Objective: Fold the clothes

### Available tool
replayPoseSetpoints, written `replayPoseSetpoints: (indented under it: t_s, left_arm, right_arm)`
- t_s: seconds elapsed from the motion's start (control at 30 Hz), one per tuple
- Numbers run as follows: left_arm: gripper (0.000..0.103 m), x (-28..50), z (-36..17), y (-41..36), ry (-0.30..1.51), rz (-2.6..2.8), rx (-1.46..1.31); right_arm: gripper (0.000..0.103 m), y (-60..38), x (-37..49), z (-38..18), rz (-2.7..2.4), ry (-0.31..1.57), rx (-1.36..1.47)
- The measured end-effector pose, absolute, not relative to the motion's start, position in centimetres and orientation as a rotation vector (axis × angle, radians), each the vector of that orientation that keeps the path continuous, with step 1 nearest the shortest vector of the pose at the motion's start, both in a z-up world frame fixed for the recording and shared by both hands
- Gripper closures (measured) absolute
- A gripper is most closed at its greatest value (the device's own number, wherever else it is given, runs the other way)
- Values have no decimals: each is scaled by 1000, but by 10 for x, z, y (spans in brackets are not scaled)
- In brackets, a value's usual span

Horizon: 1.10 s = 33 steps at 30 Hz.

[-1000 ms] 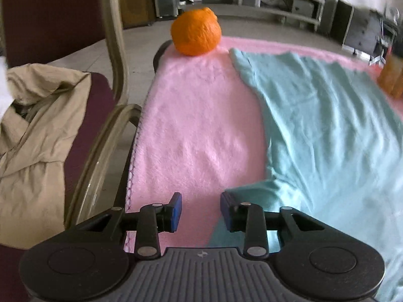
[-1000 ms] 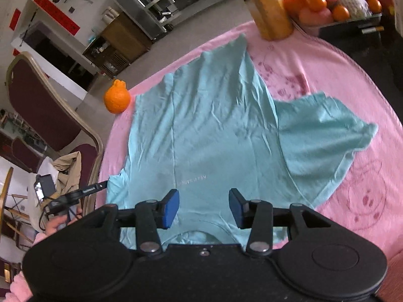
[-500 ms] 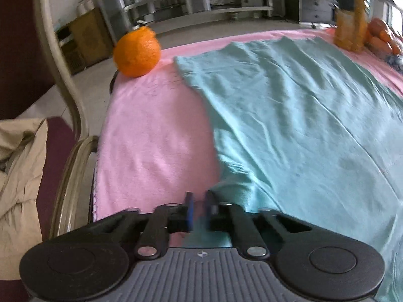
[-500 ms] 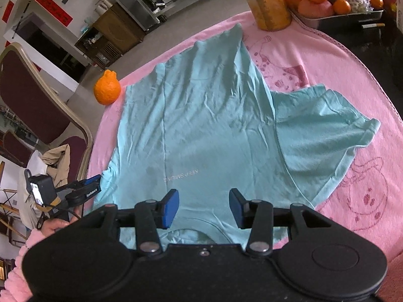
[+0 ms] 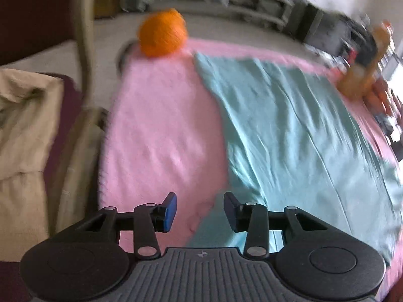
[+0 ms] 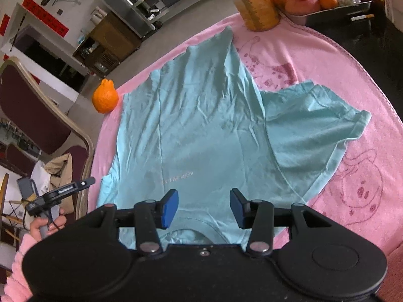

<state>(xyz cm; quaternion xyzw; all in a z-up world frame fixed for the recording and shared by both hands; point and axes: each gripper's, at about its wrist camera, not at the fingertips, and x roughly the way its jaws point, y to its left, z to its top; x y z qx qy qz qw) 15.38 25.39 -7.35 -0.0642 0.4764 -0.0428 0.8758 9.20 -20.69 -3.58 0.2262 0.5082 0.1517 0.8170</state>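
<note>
— Grippers first: how do they stand?
— Left gripper (image 5: 199, 211) has just been opening its jaws; nothing sits between them, only the shirt (image 6: 201, 130) edge and blanket (image 5: 161, 130) below. Right gripper (image 6: 204, 207) gapes partway over the collar, gripping nothing.
— And the shirt?
— Flat on the blanket, long axis running away from the right gripper: collar near, hem far, toward the bottle (image 6: 257, 5). One sleeve (image 6: 314, 123) spreads right. An orange (image 6: 105, 99) sits beyond its left edge.
</note>
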Motion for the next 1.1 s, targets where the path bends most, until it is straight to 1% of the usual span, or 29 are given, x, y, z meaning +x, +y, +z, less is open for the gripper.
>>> replayPoseSetpoints:
  t_s: [0.2,0.3,0.33,0.4,0.43,0.47,0.53,0.67,0.83,0.93,1.0,1.03,1.1]
  left_arm:
    - [62,168,-92,223,1074,-152,-13]
    - [60,167,-95,215,1059,-135,33]
    - [62,166,-95,214,1053,-128,31]
    - [82,161,-93,218,1023,-123,10]
    - [96,158,-89,219,1001,-106,13]
    - [99,154,-85,220,979,-90,16]
    - [101,146,-78,222,934,-57,23]
    - [101,134,-64,233,860,32,35]
    - [99,157,-83,238,912,208,87]
    - [95,166,-97,228,949,303,180]
    - [89,166,-102,225,972,341,234]
    - [86,161,-97,229,981,338,203]
    - [84,145,-81,240,976,343,120]
  right_arm:
    - [59,-201,94,-36,317,1092,455]
    - [58,-200,94,-37,313,1095,448]
    - [58,-200,94,-37,311,1096,446]
    - [58,-201,94,-39,305,1100,448]
    - [58,-201,94,-40,305,1100,449]
    - [58,-202,93,-40,305,1101,450]
    - [58,-202,93,-39,312,1100,451]
    - [57,-203,92,-38,313,1094,455]
    - [57,-200,91,-42,317,1104,469]
    - [56,-196,87,-39,331,1103,464]
    - [54,-196,85,-35,337,1097,458]
    - [53,-197,83,-32,340,1090,458]
    - [53,-202,81,-28,341,1075,465]
